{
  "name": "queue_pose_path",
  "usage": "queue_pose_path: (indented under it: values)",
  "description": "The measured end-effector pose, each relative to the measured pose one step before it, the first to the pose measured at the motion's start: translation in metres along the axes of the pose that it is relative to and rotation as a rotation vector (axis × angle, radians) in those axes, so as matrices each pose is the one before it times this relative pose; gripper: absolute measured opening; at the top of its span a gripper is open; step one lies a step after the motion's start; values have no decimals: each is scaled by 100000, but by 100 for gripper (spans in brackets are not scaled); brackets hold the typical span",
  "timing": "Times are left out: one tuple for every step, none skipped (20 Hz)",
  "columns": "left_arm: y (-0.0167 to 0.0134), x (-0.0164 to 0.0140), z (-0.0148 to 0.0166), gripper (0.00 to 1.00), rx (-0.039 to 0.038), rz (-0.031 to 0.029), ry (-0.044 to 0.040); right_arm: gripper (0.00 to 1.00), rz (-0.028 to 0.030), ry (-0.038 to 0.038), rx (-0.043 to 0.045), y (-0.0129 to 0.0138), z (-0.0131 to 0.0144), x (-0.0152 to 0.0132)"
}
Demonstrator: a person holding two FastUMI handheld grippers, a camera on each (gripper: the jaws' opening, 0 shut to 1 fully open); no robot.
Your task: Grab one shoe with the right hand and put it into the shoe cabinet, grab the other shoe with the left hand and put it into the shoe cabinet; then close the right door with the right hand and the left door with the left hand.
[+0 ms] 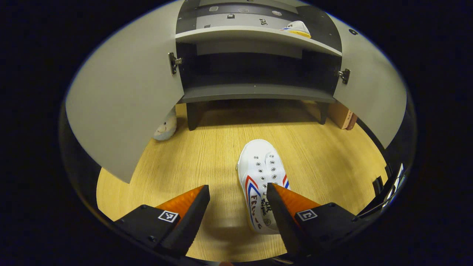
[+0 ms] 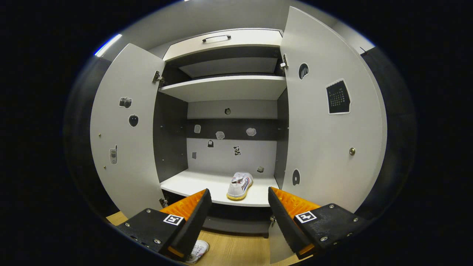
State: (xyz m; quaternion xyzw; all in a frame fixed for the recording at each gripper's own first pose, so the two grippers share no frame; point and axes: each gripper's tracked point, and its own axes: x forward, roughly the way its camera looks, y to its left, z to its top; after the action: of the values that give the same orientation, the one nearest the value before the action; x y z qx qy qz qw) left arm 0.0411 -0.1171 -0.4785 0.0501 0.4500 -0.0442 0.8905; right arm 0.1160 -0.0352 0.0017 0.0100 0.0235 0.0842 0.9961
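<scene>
A white shoe (image 1: 259, 177) with red and blue stripes lies on the wooden floor (image 1: 207, 147), toe toward the shoe cabinet (image 1: 255, 92). My left gripper (image 1: 238, 192) hovers open over its heel end, the right finger above the shoe's side. The other white shoe (image 2: 240, 185) stands on the cabinet's middle shelf (image 2: 196, 184), at the right; it also shows as the shoe (image 1: 297, 29) on the shelf in the left gripper view. My right gripper (image 2: 239, 195) is open in front of the cabinet, holding nothing. Both doors, the left door (image 2: 125, 133) and the right door (image 2: 325, 122), stand wide open. The floor shoe's toe (image 2: 197, 250) peeks below my right gripper.
A small plush toy (image 1: 166, 127) lies on the floor behind the left door (image 1: 125, 103). A brown box (image 1: 343, 116) sits by the cabinet's right leg near the right door (image 1: 373, 92). A drawer with a handle (image 2: 216, 37) tops the cabinet.
</scene>
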Motion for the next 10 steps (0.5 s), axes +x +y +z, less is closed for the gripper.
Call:
queue_pose_path:
  values:
    - [-302,585,-633,100,-1256,-1624,2977,94,-457,80,337,-179,-54,-127]
    - [-259,423,-52,100,-1070,-1310,1238,94,-344,66,8,-211,-87,-96]
    - [-4,342,-31,100,378,-824,1126,94,-462,214,-177,-188,-38,-41]
    - [-35,376,-86,100,1150,-130,945,94,-471,75,-319,-252,-63,-105]
    - [-97,255,-182,100,824,-304,1341,94,-312,144,-276,-105,-67,-14]
    - [-35,257,-341,100,285,-36,2192,94,-218,392,-7,-120,-142,32]
    - [2,413,-303,100,-44,-23,1665,94,-49,419,41,-80,-187,-85]
    - [56,218,-250,100,-27,50,1468,94,-366,354,-3,-123,-114,-31]
    - [10,228,-380,99,80,-248,1773,94,-721,150,-325,-147,-155,150]
    - [-23,142,-260,100,-254,-107,1053,94,-584,-166,-283,-177,-87,148]
